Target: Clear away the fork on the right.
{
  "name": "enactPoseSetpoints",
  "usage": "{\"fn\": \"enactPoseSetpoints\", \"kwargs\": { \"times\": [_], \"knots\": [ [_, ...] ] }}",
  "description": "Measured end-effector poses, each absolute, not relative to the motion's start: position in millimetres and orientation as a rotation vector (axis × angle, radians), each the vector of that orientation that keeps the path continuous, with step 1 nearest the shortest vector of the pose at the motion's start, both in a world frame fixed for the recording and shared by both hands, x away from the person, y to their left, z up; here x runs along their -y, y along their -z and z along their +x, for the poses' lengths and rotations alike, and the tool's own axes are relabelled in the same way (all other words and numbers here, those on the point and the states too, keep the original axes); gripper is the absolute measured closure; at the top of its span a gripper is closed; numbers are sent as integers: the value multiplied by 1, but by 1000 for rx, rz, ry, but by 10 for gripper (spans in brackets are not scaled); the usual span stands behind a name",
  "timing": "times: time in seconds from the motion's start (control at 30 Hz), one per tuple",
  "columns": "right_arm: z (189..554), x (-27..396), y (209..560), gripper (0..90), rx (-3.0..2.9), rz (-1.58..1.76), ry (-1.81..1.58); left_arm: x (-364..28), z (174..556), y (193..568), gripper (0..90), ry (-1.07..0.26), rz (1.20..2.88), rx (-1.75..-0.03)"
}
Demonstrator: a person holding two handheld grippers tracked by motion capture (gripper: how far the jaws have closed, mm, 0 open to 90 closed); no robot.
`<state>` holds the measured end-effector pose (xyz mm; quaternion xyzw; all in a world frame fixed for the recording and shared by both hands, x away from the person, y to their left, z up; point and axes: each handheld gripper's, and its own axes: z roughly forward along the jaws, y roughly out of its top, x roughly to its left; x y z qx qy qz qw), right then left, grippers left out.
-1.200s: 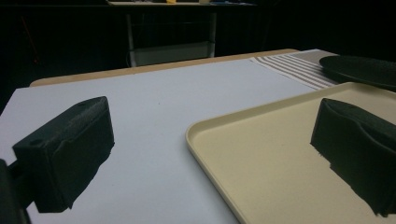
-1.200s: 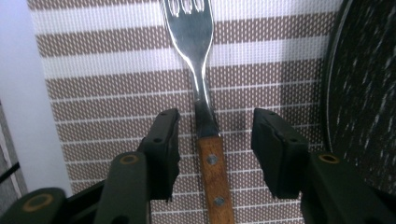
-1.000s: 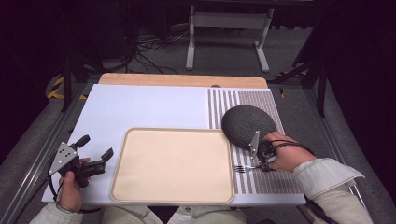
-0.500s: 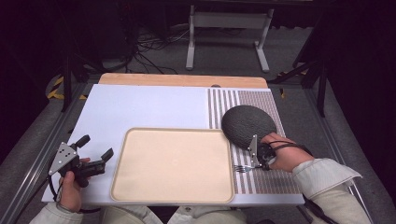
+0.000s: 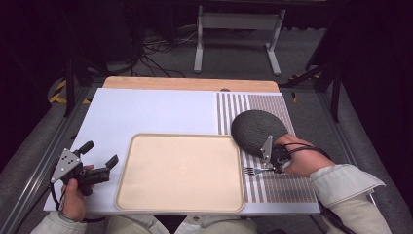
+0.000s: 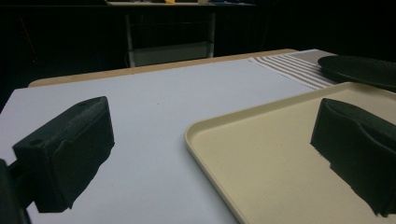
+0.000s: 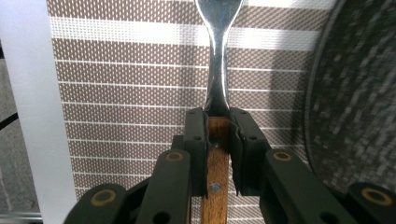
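The left gripper point(image 5: 100, 161) hangs with jaws spread wide, while the right gripper point(image 5: 265, 169) is clamped tight.

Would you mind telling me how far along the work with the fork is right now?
Done: the right gripper has just closed its jaws on the fork at its wooden handle. In hand: the fork lies low over the striped mat, beside the dark plate. Left: the beige tray holds nothing; the left gripper waits open.

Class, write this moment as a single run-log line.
right gripper: shut on fork, jaws just closing | left gripper: open, idle beside tray | plate: on striped mat
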<state>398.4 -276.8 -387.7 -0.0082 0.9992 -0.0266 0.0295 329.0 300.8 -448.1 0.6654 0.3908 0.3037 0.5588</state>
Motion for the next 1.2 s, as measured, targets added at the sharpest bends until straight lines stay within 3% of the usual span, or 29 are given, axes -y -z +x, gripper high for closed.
{"fn": "enactPoseSetpoints", "kwargs": {
  "times": [1.2],
  "knots": [
    [401, 243, 326, 778, -2945, 122, -147, -301, 329, 448, 0, -712, 1571, -921]
  ]
}}
